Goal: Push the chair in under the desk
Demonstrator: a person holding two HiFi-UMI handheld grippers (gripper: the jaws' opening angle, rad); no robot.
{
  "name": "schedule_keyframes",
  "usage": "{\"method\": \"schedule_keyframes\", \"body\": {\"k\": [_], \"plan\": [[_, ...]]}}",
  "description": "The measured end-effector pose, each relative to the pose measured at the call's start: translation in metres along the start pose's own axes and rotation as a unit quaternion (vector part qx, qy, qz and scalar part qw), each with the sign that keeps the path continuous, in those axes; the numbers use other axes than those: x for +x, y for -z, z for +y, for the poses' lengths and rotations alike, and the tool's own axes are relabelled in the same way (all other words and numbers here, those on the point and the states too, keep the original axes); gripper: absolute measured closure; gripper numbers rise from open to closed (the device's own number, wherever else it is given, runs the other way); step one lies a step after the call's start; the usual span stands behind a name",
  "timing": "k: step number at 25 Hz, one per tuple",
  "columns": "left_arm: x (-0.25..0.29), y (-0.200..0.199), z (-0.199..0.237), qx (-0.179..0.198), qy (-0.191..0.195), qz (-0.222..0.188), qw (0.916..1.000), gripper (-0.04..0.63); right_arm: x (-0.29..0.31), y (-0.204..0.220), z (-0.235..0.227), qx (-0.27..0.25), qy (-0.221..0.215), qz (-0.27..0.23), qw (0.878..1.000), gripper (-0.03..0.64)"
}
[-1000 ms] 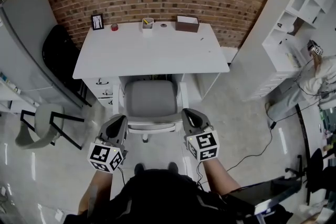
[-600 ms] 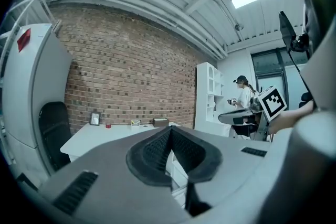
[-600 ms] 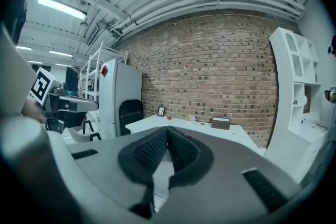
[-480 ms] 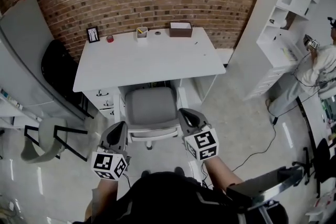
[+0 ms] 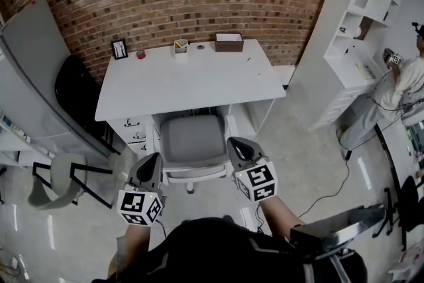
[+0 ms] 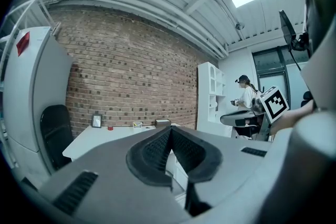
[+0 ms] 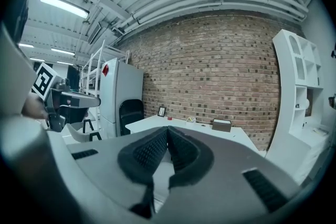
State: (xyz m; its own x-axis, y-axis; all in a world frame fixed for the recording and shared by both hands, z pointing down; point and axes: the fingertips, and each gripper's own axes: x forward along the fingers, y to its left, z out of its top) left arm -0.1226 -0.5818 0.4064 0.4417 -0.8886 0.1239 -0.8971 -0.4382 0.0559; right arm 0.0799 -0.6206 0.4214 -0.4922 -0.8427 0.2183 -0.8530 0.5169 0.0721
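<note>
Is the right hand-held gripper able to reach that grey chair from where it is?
Probably yes: the right hand-held gripper hangs close beside the grey chair, jaws shut, and nothing stands between the two.

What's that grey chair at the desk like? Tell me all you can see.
The chair has a grey padded seat in a white frame, a white curved back along its near edge and part of a white base below. It stands upright, facing the desk, front edge under the desktop, most of the seat showing. The left gripper and right gripper flank its back; contact cannot be told.
</note>
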Motion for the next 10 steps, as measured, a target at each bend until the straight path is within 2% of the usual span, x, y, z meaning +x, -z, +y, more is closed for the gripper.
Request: {"method": "schedule_keyframes", "body": {"k": [10], "plan": [[-0.002,-0.014,0.003,0.009,-0.002,-0.003,1.0,0.588,0.007,-0.015,-0.002,-0.006,-0.006,-0.002,1.0,0.609]]}}
